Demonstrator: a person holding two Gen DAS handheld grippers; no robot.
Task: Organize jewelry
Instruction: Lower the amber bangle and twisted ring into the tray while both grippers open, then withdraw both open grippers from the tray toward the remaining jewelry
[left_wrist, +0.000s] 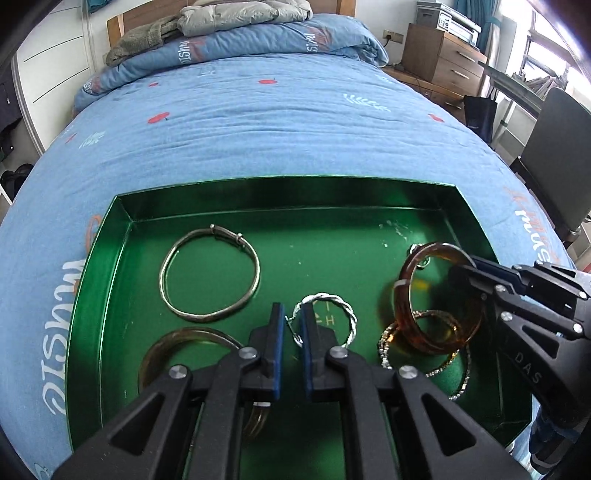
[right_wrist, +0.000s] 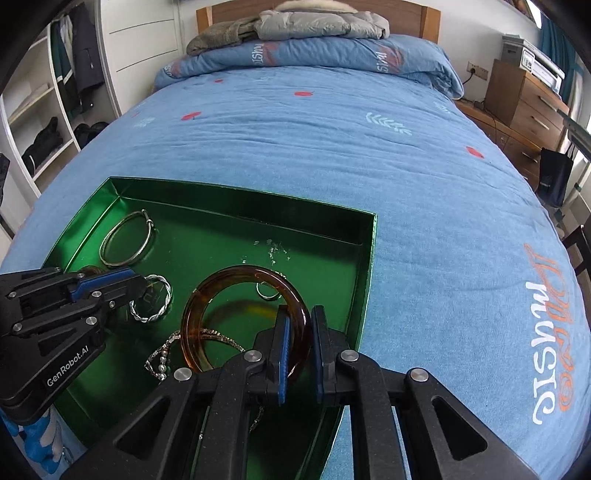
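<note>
My left gripper (left_wrist: 291, 325) pinches the twisted silver hoop (left_wrist: 334, 317) at the middle of the green tray (left_wrist: 110, 295). My right gripper (right_wrist: 300, 325) pinches the amber bangle (right_wrist: 236, 314), tilted at the tray's three o'clock.

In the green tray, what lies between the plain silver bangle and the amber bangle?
The twisted silver ring lies between the plain silver bangle and the amber translucent bangle, with the left gripper closed on its edge. The left wrist view shows this.
</note>
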